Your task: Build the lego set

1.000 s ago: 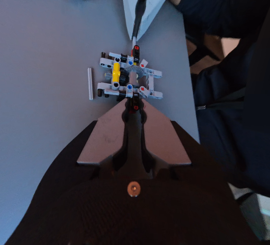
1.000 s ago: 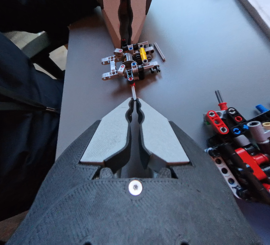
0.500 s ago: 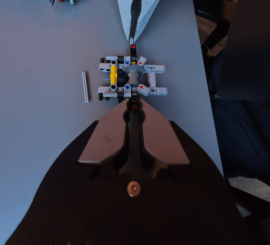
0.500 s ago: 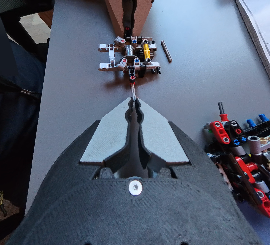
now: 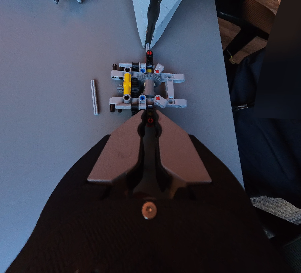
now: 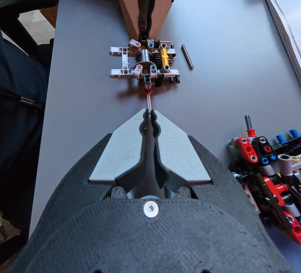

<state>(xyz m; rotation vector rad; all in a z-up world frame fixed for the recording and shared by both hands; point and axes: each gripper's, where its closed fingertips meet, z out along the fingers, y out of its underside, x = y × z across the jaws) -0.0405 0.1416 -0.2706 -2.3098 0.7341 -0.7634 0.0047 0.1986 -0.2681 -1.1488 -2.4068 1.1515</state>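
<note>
1. The left gripper [image 5: 150, 118] is clenched on a black connector arm [image 5: 150, 115] sticking out of the near side of the grey gear assembly [image 5: 148, 85]; its pads press on both sides of the arm.
2. The right gripper [image 6: 149, 112] pinches the end of a thin grey axle [image 6: 148, 102], whose far end meets the black arm [image 6: 147, 82] on the assembly's opposite side.
3. The two grippers face each other tip to tip, with the assembly between them on the grey table [image 5: 48, 53].
4. A loose grey axle [image 5: 94, 97] lies just left of the left gripper's tips, apart from the assembly.
5. The table edge [image 5: 228, 102] runs close on the left gripper's right; on its left the surface lies open.
6. A larger red-and-black model [image 6: 268, 175] sits to the right gripper's right.
</note>
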